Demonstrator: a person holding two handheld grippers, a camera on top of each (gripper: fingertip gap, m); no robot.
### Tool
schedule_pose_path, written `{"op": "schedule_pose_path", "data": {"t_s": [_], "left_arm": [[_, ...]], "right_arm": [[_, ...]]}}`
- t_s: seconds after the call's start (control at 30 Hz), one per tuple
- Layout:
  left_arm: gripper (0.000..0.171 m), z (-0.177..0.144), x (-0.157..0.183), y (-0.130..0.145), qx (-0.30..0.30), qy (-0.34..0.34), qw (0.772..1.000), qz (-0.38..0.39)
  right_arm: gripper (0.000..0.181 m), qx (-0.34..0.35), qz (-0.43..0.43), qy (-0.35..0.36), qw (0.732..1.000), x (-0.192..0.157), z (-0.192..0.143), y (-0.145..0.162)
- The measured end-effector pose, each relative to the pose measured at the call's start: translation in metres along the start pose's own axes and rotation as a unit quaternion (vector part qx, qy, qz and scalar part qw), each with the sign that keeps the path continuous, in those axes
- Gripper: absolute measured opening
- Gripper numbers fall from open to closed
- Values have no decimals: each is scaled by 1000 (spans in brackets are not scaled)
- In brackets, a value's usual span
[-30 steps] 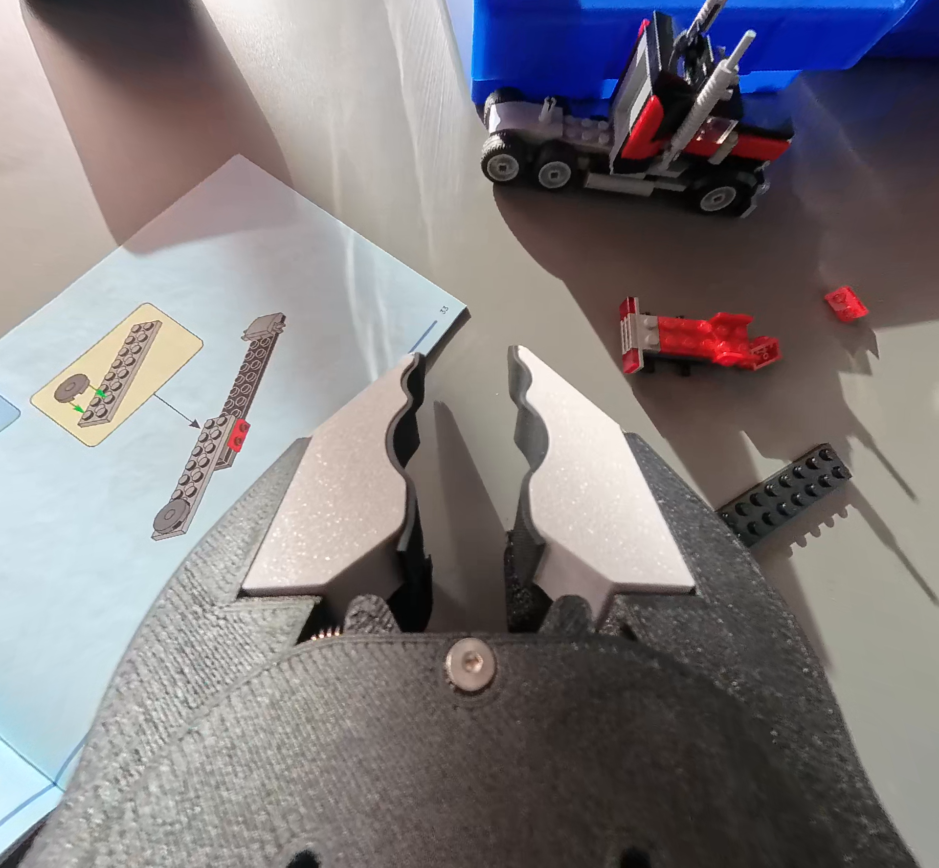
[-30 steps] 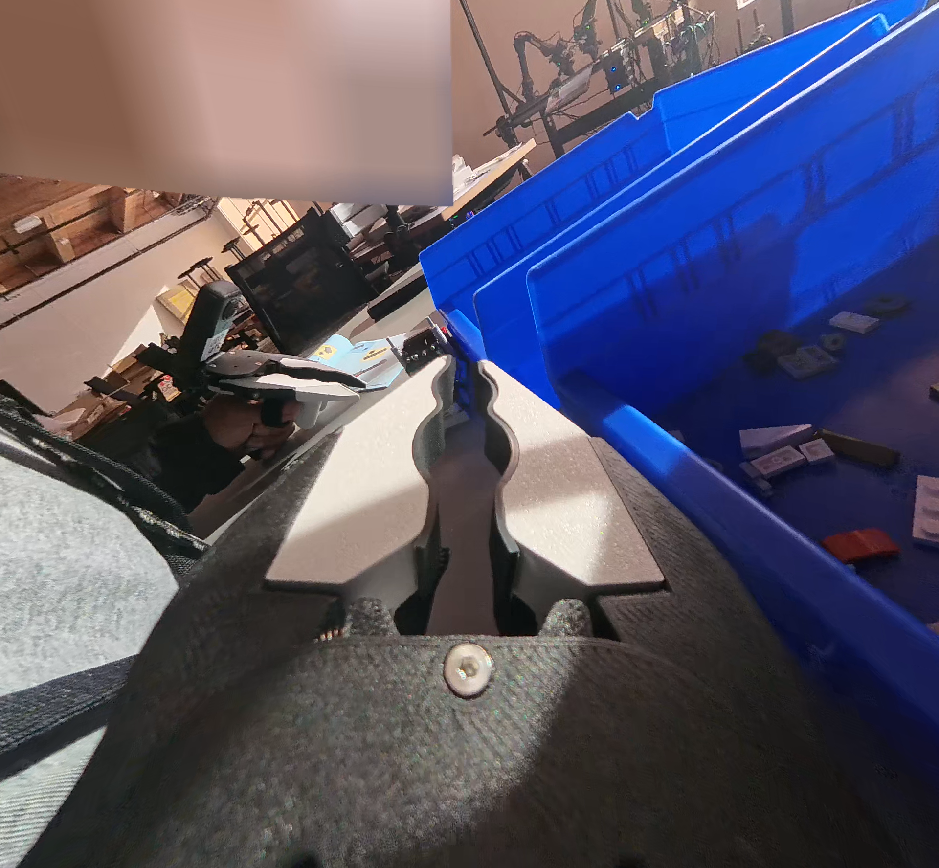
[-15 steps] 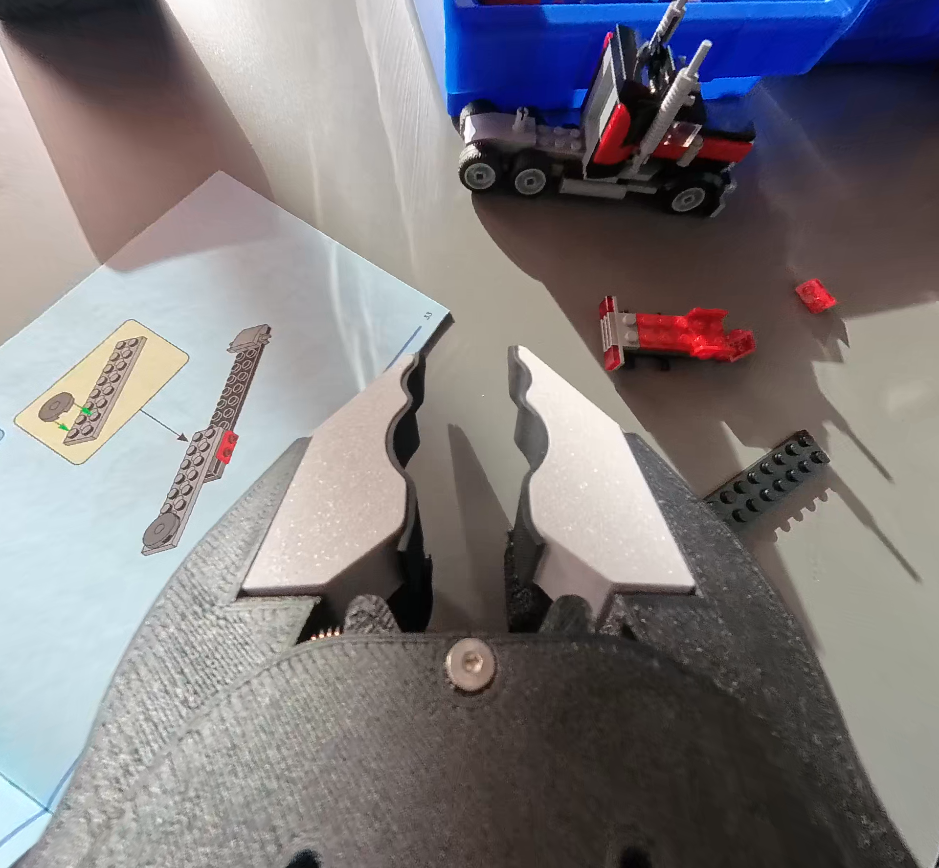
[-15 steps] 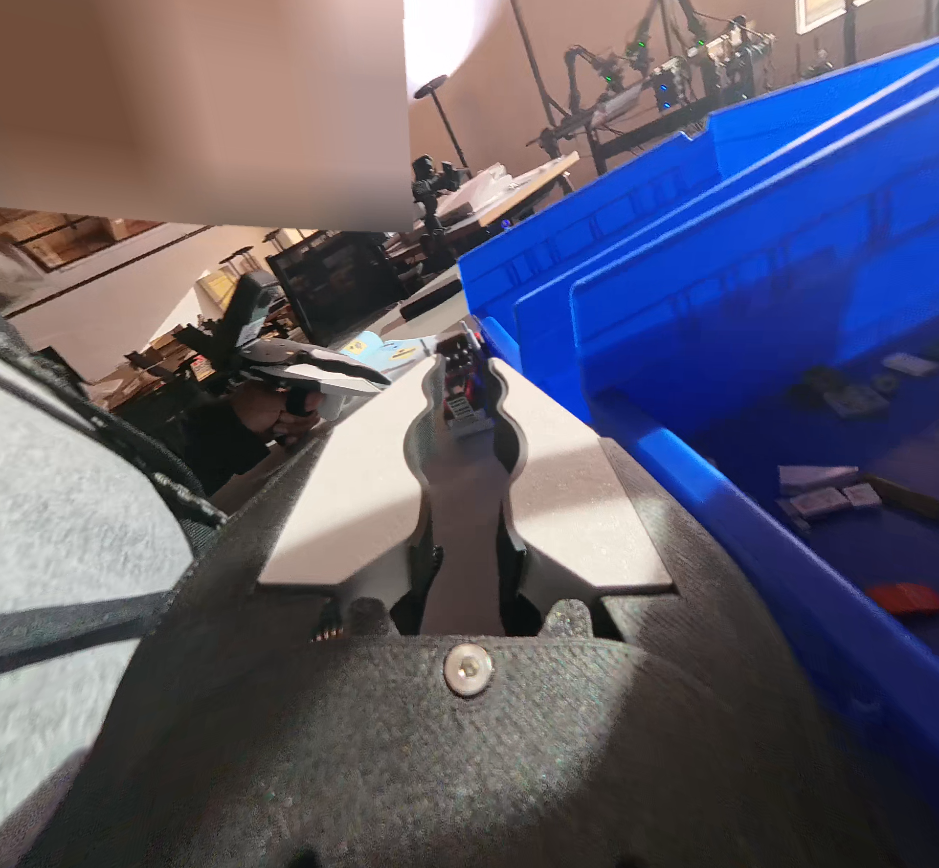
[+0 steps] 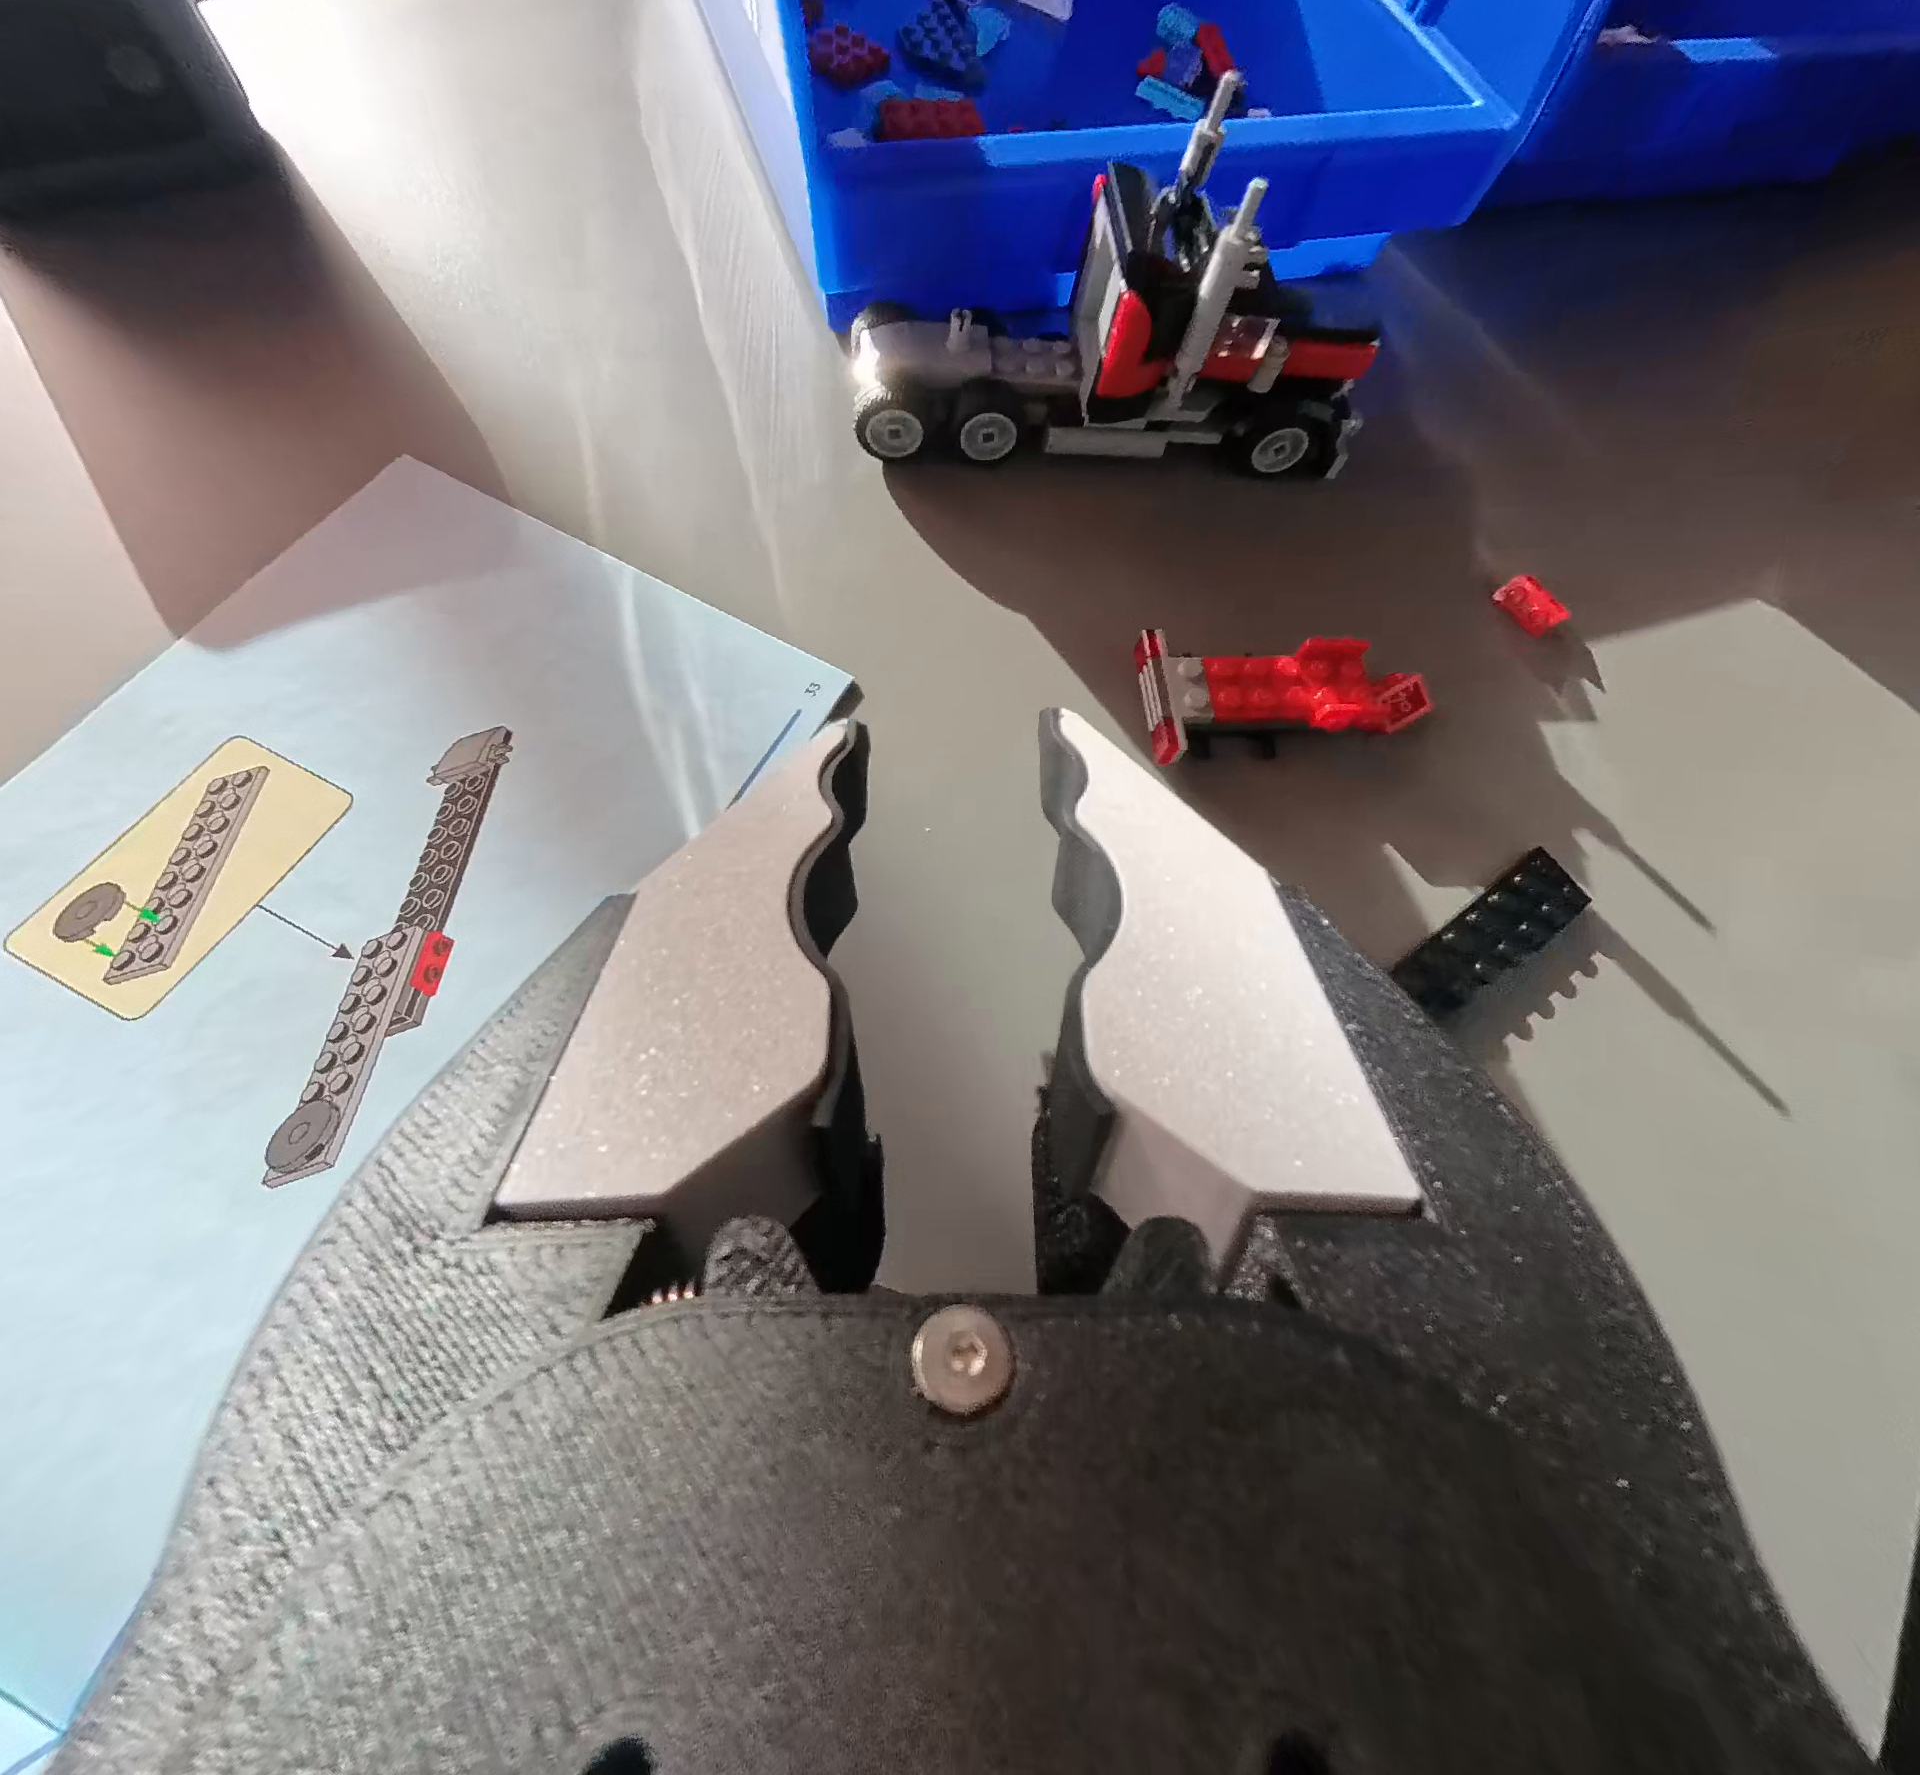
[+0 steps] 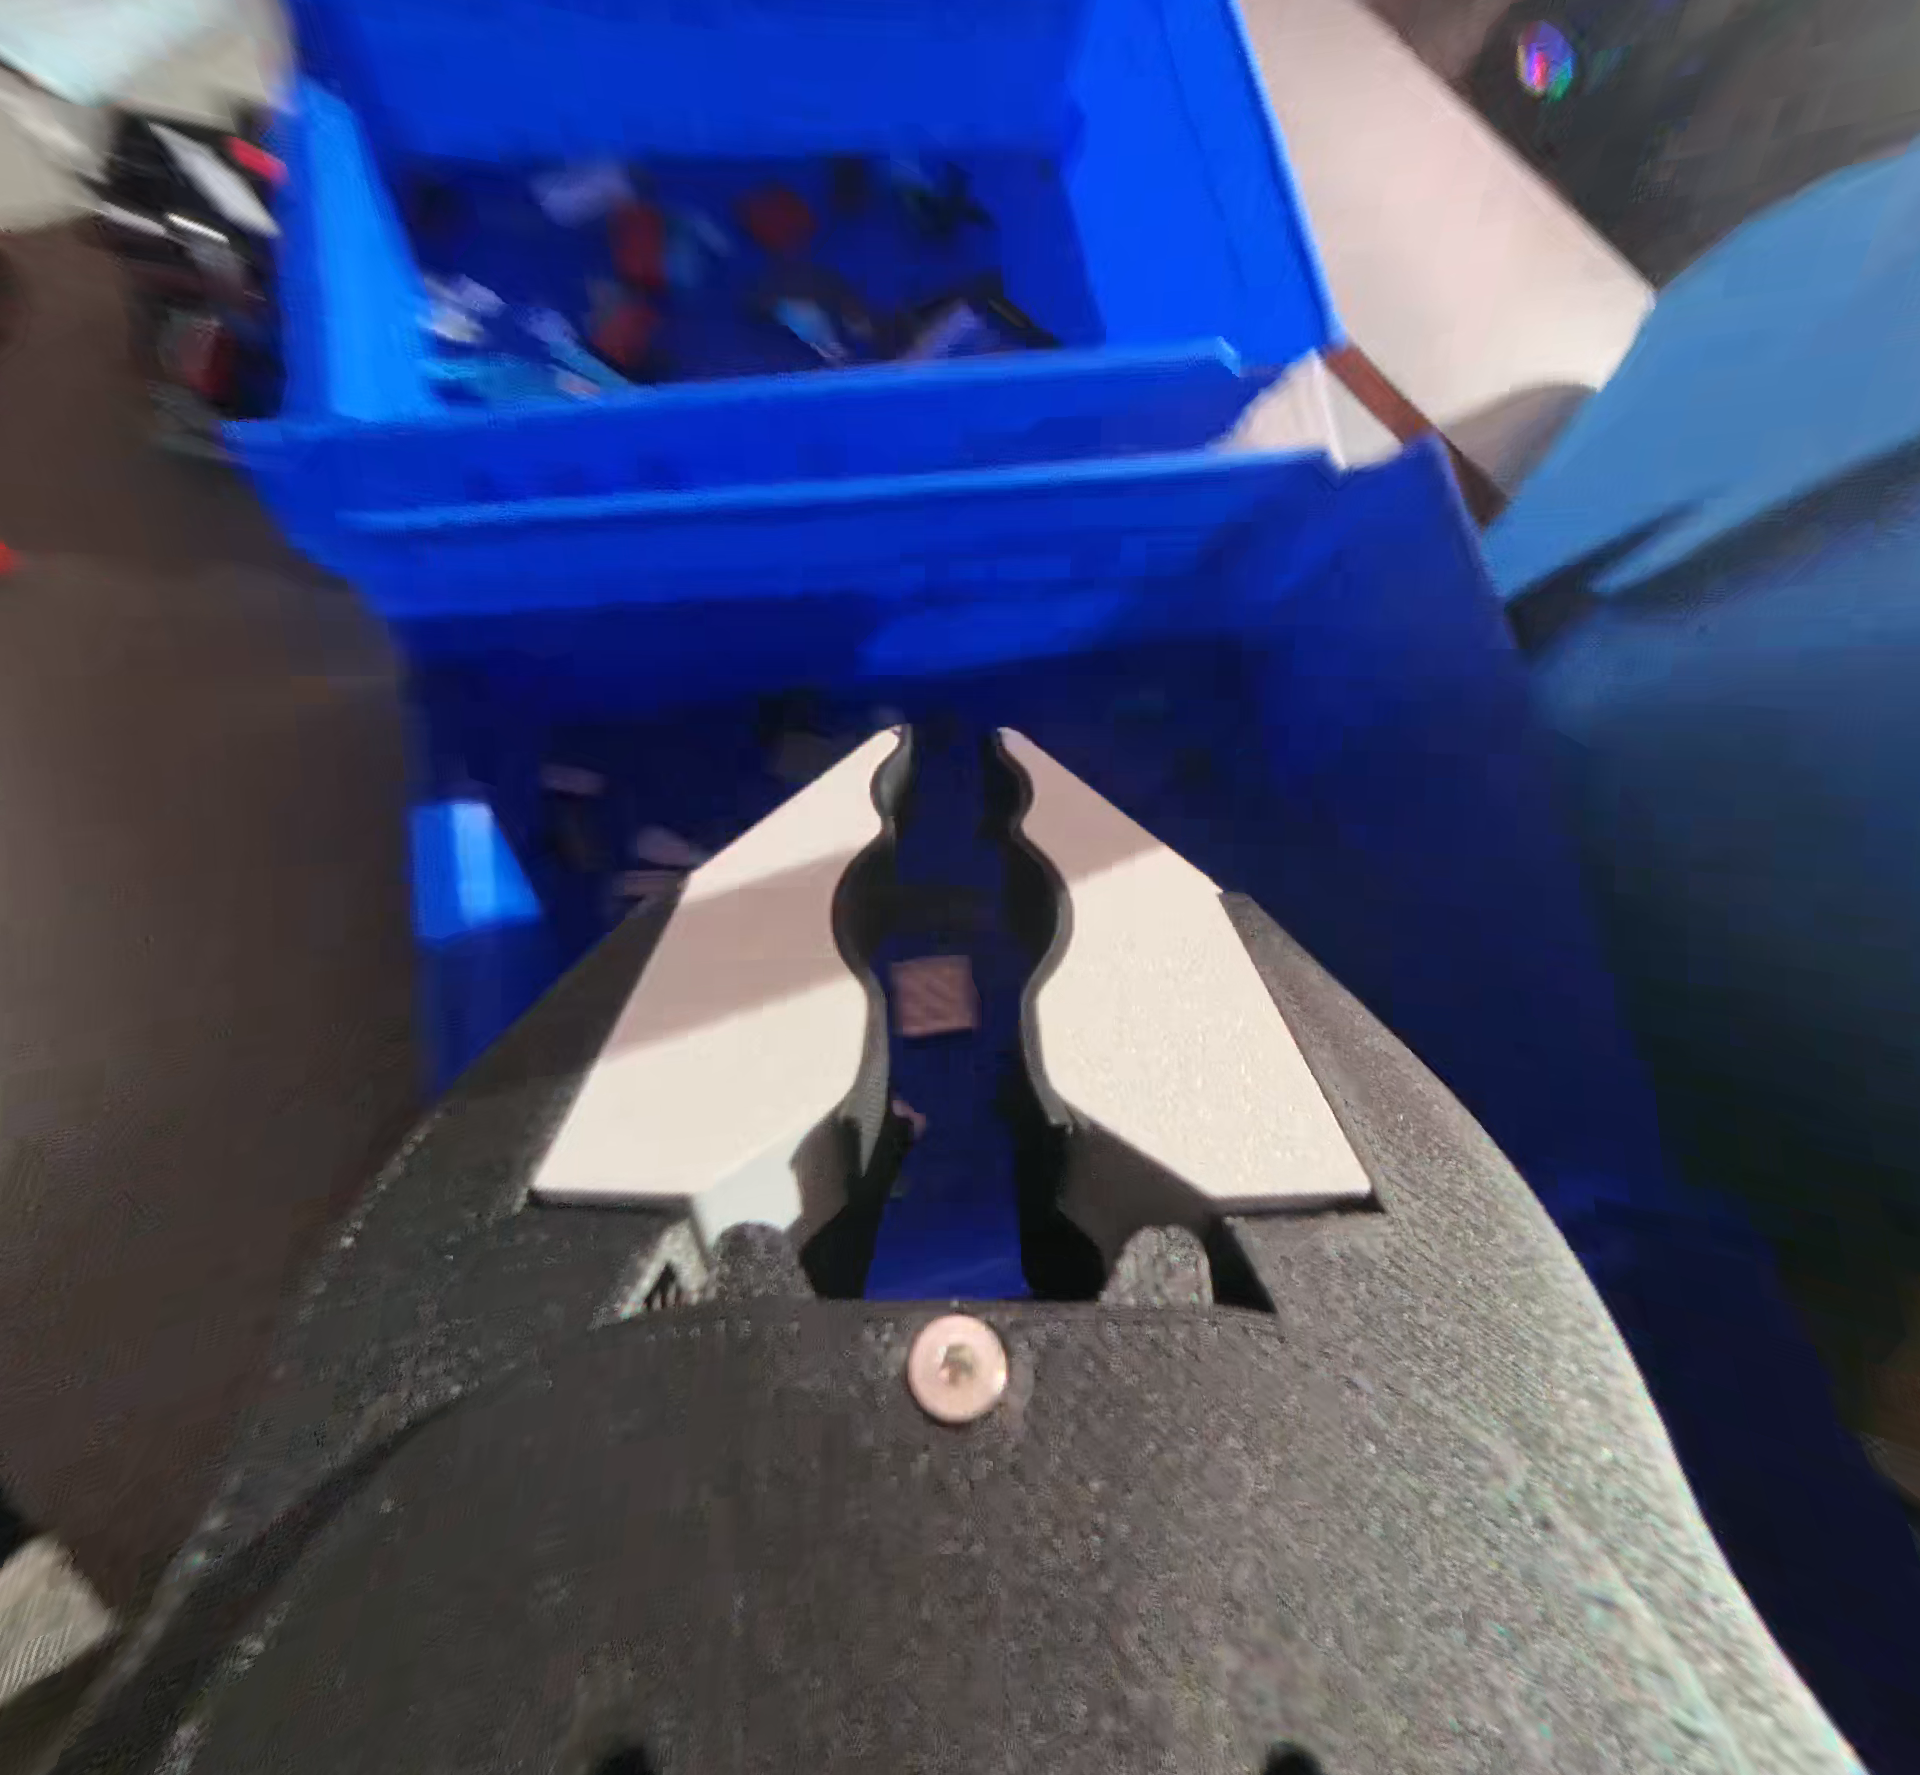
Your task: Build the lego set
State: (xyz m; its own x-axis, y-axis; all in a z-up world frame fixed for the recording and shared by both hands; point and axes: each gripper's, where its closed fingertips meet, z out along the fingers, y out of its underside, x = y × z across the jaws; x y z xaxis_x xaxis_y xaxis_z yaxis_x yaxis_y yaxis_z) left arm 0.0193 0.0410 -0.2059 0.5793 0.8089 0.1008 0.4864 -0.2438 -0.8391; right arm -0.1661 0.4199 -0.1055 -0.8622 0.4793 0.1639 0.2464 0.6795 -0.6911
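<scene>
Picking the next piece, we judge, means settling the right gripper, jaws narrowly parted and empty, low over the loose bricks in the near blue bin before closing. On the surface beside the manual lie the truck, red sub-assembly and black plate. Our left gripper hovers open and empty with room ahead; bin walls hem the right.

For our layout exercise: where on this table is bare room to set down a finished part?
Bare table lies between the instruction booklet and the blue bin. It is crowded between the truck, red assembly, small red piece and black plate.
</scene>
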Motion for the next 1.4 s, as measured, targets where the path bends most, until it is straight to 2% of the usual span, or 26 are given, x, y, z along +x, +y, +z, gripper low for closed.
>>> {"op": "schedule_pose_path", "data": {"t_s": [0.1,0.2,0.27,0.43,0.6,0.73,0.8,1.0,1.1,1.2,1.3,1.4], "left_arm": [[35,-6,10,-3,22,18,1000,-7],[35,-19,21,-4,50,35,998,-24],[34,-30,26,-2,67,42,996,-40],[34,-52,31,-3,112,61,989,-77],[34,-60,32,-7,135,89,982,-99],[34,-65,35,-9,149,92,980,-90],[34,-68,36,-9,157,90,980,-86],[34,-87,37,-10,195,83,973,-88],[34,-96,36,-7,205,78,971,-92],[34,-102,31,-4,209,64,971,-96],[34,-107,24,-5,220,51,969,-103],[34,-108,15,-8,230,27,968,-96]], "right_arm": [[17,-99,39,5,994,57,51,26],[20,-171,54,8,984,84,87,52],[21,-197,46,4,979,87,100,61],[25,-231,27,0,973,87,112,67],[29,-282,-3,-8,959,88,121,82],[22,-292,2,-36,956,84,126,82],[11,-296,7,-42,954,83,127,82],[11,-317,-7,-7,948,84,121,81],[11,-295,-5,13,955,80,106,60],[10,-241,0,39,970,69,79,23],[10,-154,1,53,987,36,46,-26],[10,-51,-5,48,998,-19,14,-75]]}}
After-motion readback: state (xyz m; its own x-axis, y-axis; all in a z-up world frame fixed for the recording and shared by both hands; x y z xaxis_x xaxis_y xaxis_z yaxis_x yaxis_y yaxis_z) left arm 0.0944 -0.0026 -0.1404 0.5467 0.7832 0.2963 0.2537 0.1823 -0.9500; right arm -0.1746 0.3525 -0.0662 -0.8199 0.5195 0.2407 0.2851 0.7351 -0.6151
